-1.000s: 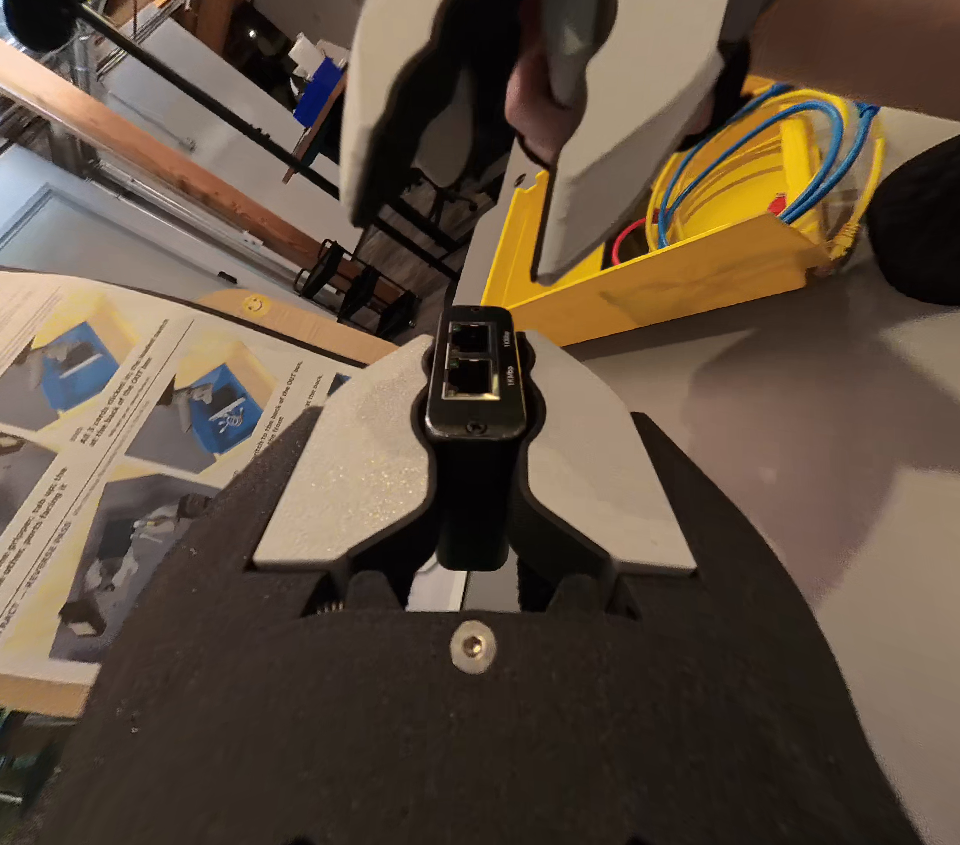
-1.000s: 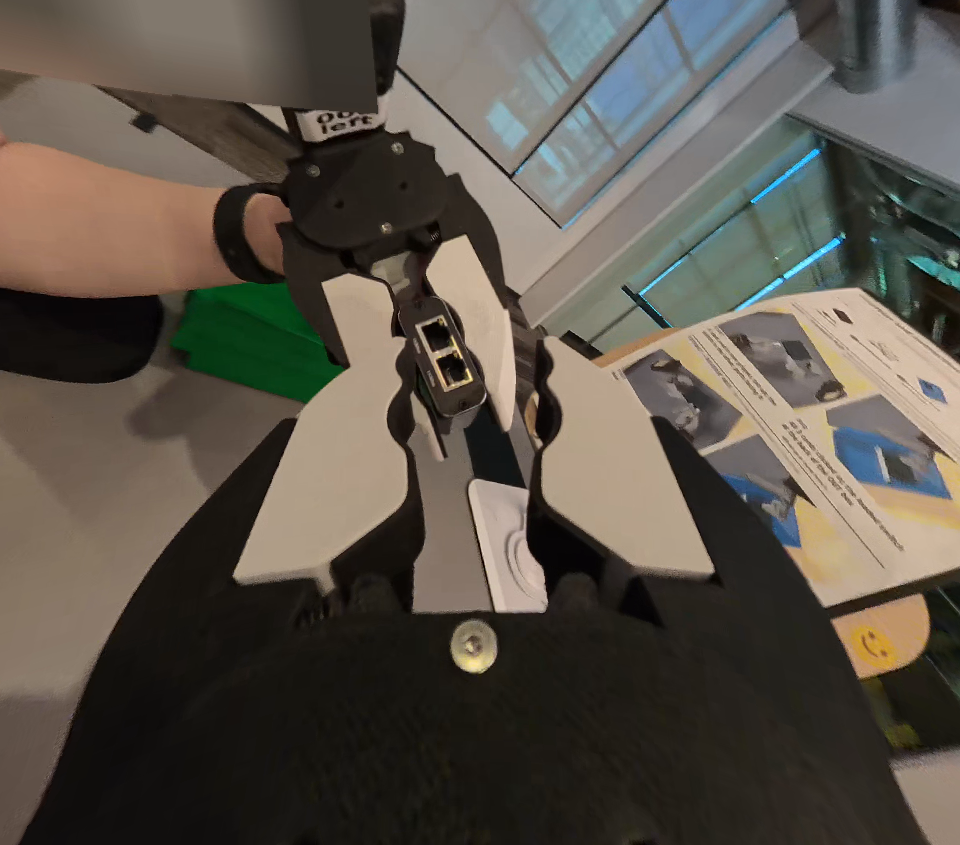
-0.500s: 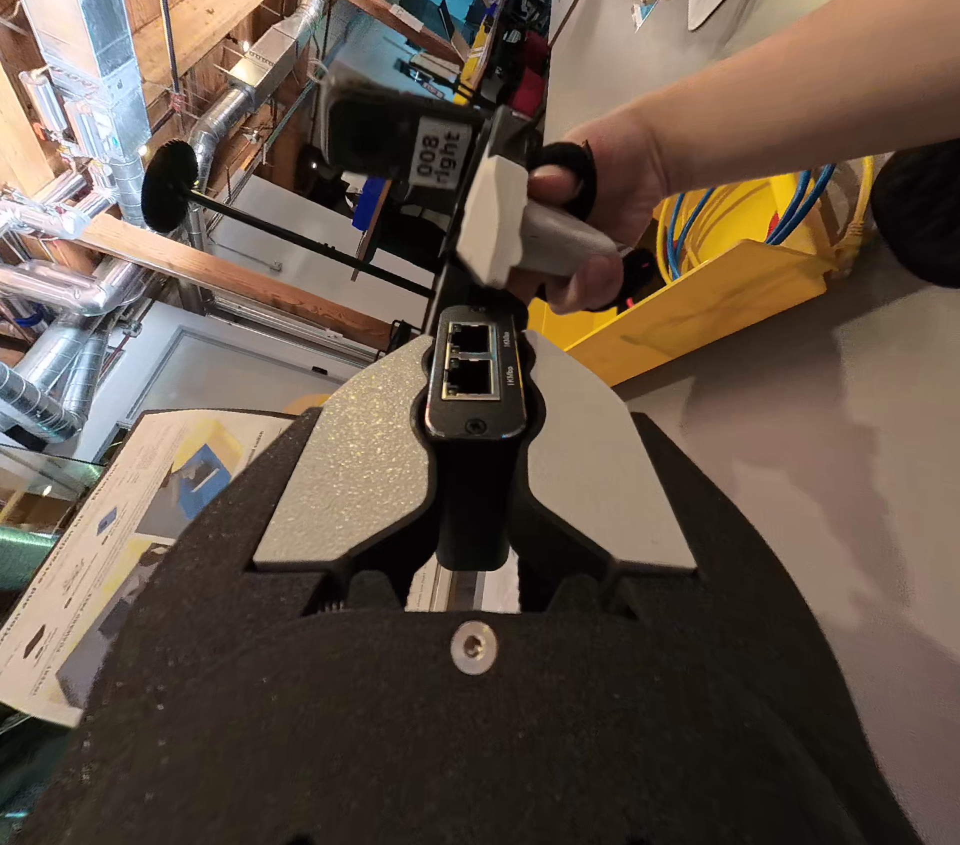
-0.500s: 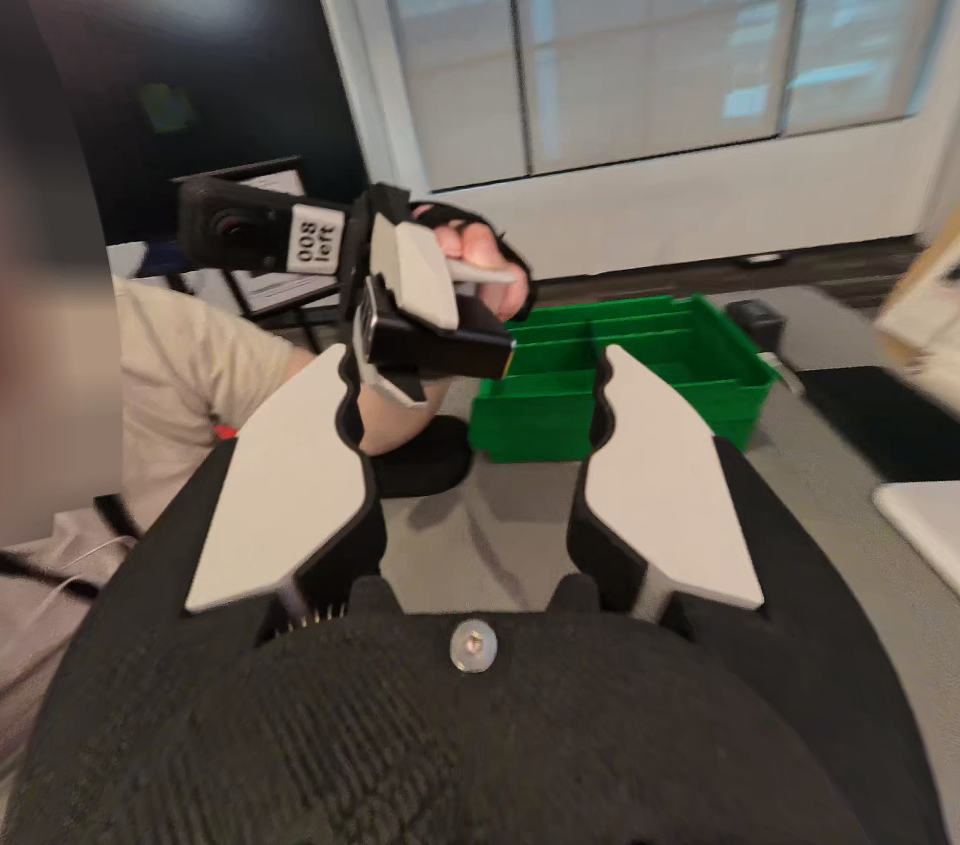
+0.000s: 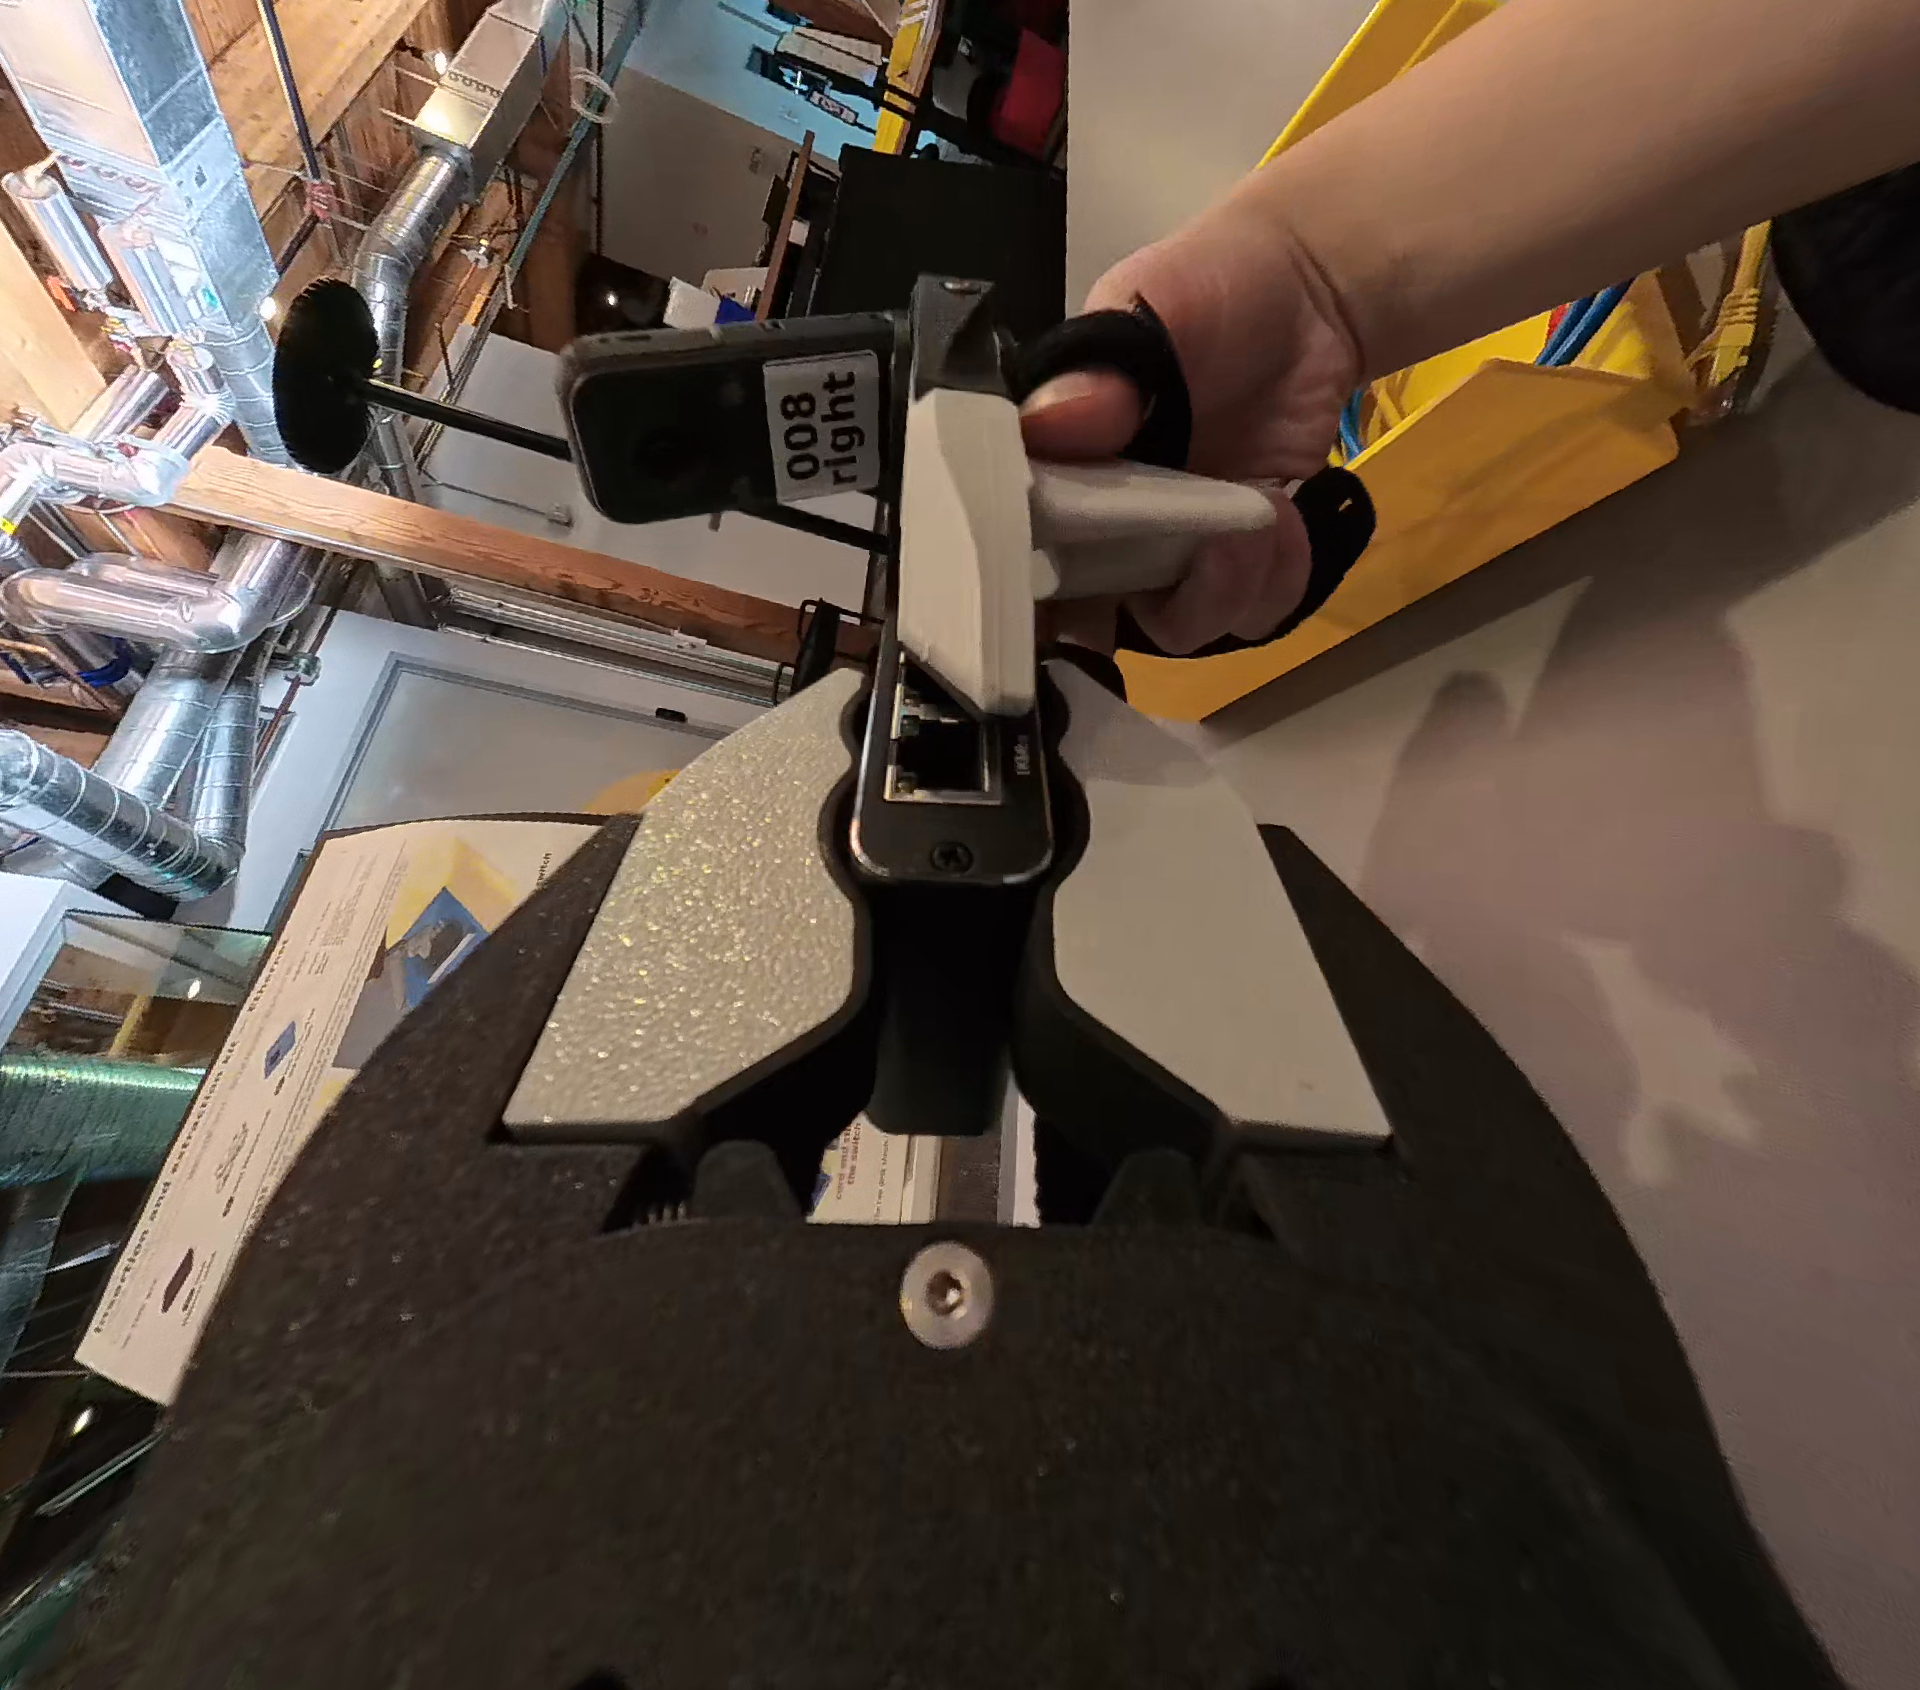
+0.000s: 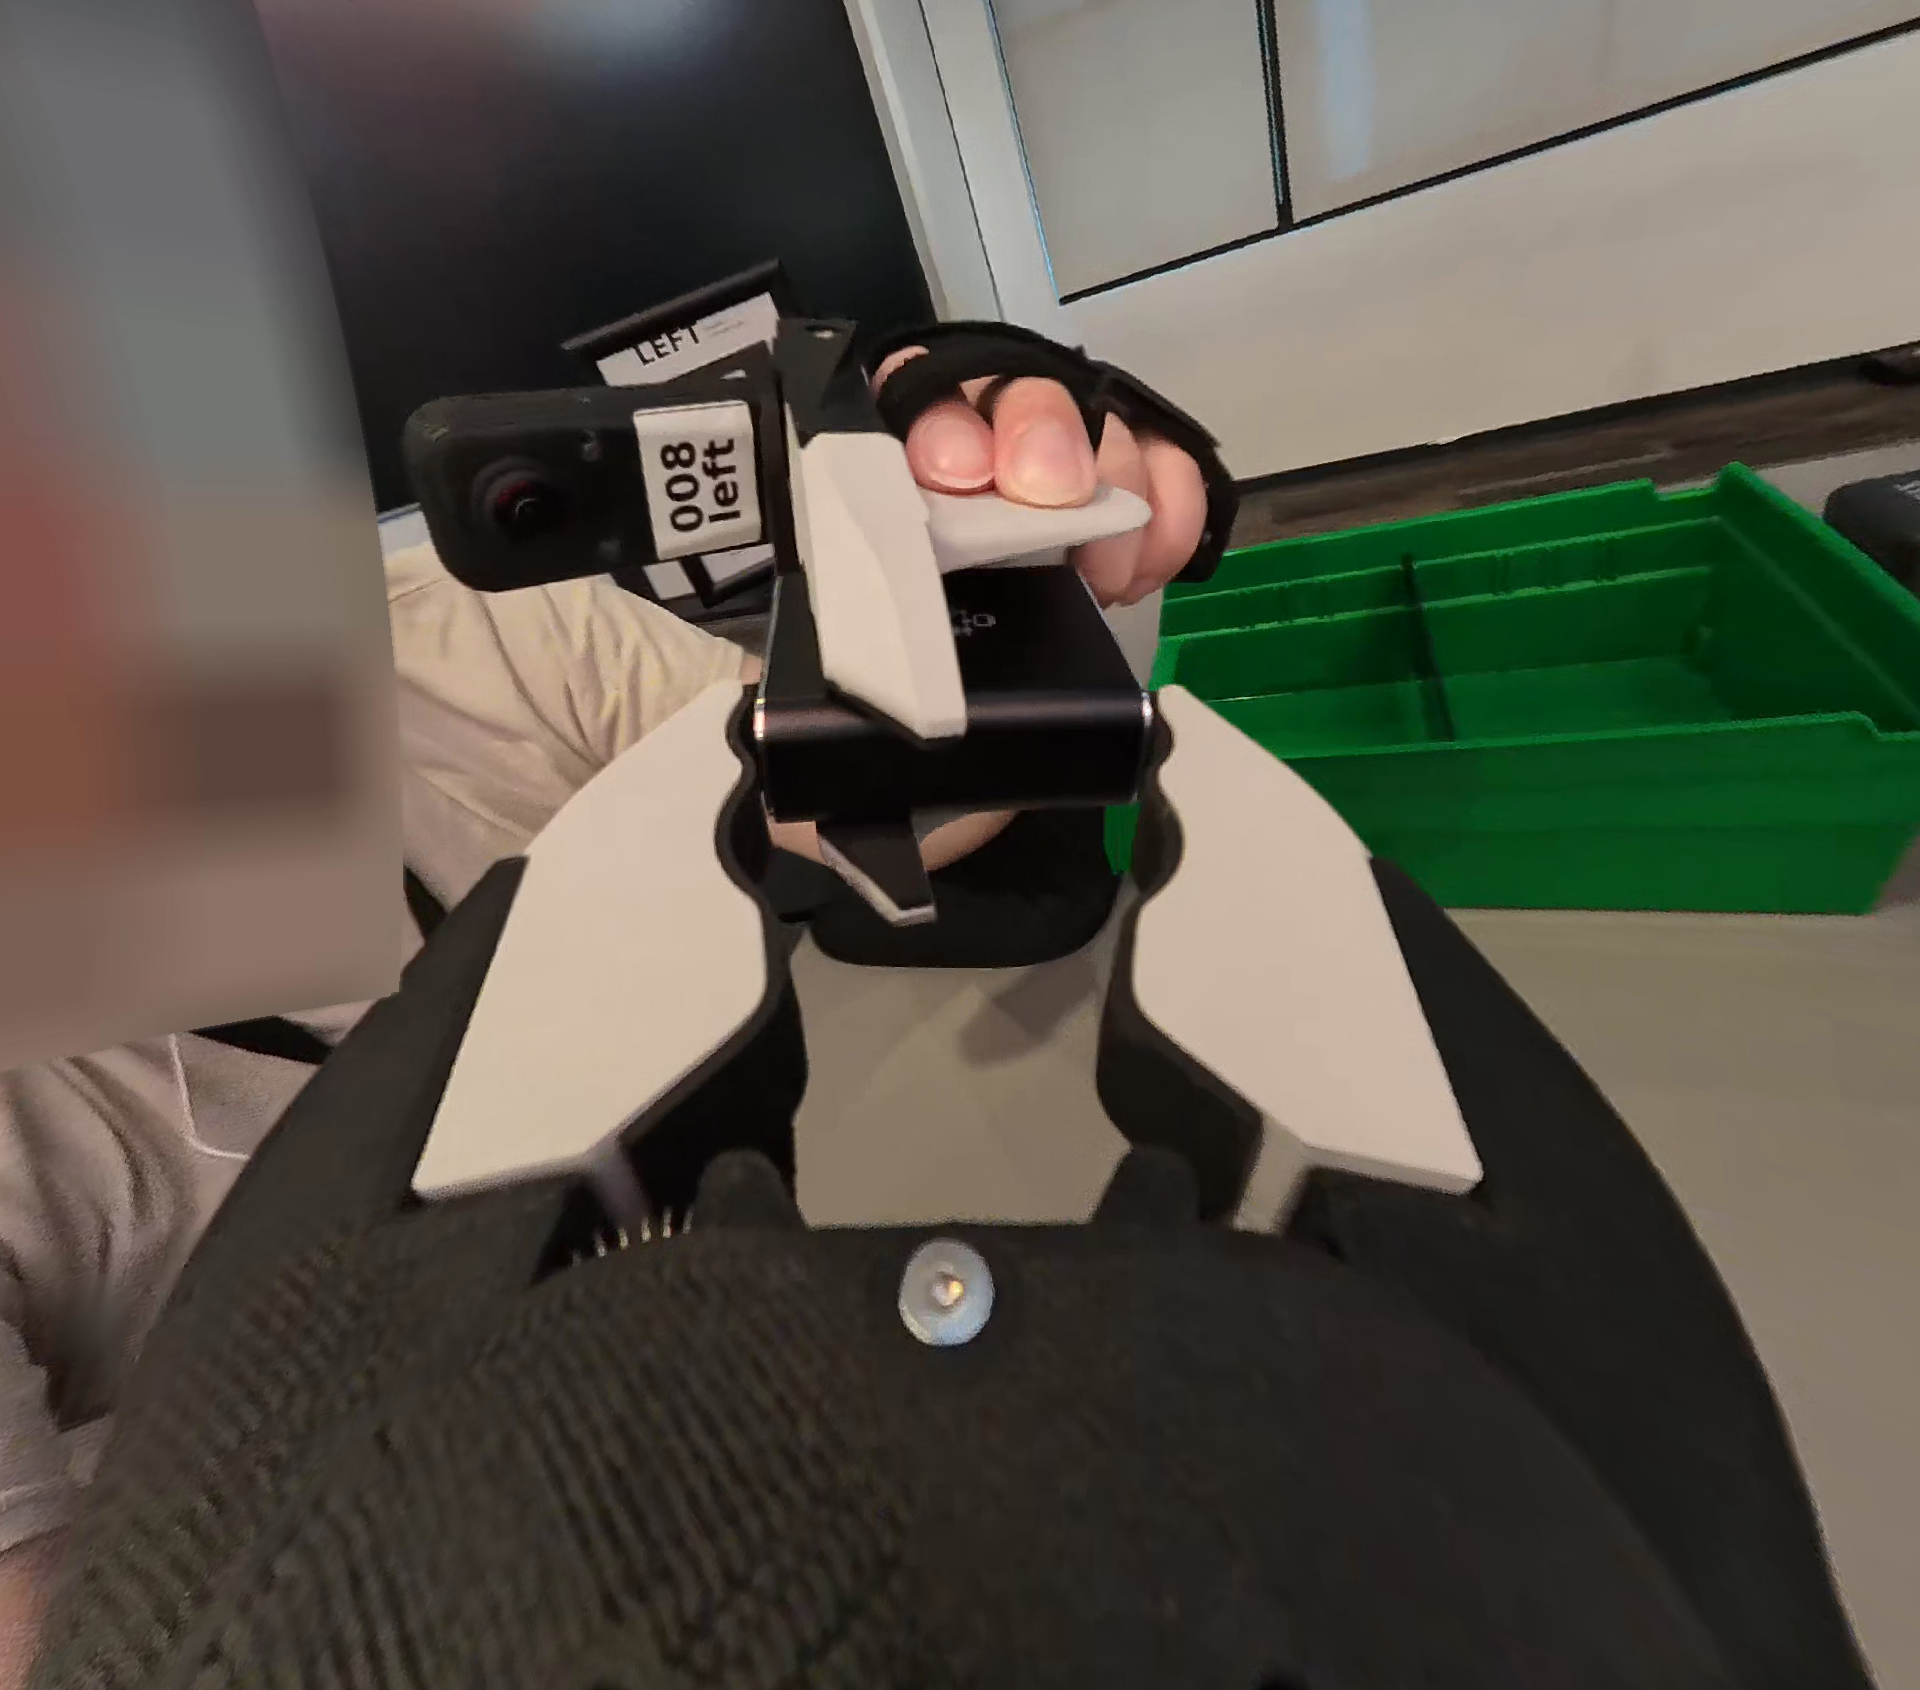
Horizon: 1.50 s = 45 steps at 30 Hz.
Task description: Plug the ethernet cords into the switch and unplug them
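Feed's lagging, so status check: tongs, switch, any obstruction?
Left tongs shut on small black two-port switch. Right tongs open, straddling it. No cord plugged in.

Black switch (image 5: 951, 819) with silver-rimmed ports, clamped between light grey speckled fingers (image 5: 707, 944) of the left gripper (image 5: 951, 767); black textured body below. Yellow bin (image 5: 1455, 487) at 2 o'clock holding blue and yellow cords (image 5: 1725, 310). Grey tabletop (image 5: 1558, 809). White-and-yellow instruction sheet (image 5: 312, 1017) at 9 o'clock. Silver ducts (image 5: 156, 82), brown wood beams at 10 o'clock. Right wrist view: right gripper (image 6: 951, 747) with off-white fingers (image 6: 623, 965), black fabric body; green bin (image 6: 1558, 705) at 3 o'clock; beige sleeve (image 6: 520, 684) at 9 o'clock; black glove strap on hand (image 6: 1091, 477).
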### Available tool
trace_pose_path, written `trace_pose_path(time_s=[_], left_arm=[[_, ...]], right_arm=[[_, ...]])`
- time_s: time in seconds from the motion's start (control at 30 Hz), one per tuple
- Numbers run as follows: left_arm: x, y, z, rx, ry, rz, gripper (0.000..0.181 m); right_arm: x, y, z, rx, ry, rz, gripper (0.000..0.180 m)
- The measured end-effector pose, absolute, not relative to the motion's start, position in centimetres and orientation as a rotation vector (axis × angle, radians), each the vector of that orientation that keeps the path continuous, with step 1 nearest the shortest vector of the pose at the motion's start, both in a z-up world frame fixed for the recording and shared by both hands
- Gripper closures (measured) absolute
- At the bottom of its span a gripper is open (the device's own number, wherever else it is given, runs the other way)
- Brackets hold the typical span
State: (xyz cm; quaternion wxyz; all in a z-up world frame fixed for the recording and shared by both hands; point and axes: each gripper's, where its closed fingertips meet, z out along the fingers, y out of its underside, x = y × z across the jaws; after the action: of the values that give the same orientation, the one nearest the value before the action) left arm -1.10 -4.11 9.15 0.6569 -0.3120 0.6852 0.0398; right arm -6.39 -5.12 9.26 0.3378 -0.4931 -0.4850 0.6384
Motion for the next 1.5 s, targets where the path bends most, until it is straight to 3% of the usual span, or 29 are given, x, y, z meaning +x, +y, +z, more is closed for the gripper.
trace_pose_path(time_s=[0.17,0.33,0.47,0.7,0.87,1.1,1.5], left_arm=[[-1.2,-3.7,8.8,-0.723,1.552,0.099,0.152],[-1.8,-1.3,8.7,-0.858,1.486,0.174,0.113],[-2.7,0.7,8.6,-0.990,1.430,0.204,0.097],[-5.7,5.3,10.5,-1.263,1.060,0.333,0.090],[-10.4,7.7,12.4,-1.344,0.743,0.505,0.094],[-11.4,8.4,12.4,-1.368,0.701,0.538,0.089],[-11.4,8.6,11.3,-1.449,0.769,0.459,0.092]], right_arm=[[-6.4,-4.8,9.0,-1.282,-1.272,1.633,0.111],[-5.8,-3.4,8.5,-1.319,-1.226,1.584,0.111],[-4.9,-1.7,8.9,-1.358,-1.131,1.530,0.111],[-1.4,2.7,9.5,-1.505,-0.854,1.386,0.111],[2.8,6.2,9.2,-1.598,-0.677,1.092,0.111],[6.3,7.4,8.8,-1.631,-0.641,0.880,0.110],[19.2,11.5,-2.1,-2.250,-0.306,0.374,0.110]])
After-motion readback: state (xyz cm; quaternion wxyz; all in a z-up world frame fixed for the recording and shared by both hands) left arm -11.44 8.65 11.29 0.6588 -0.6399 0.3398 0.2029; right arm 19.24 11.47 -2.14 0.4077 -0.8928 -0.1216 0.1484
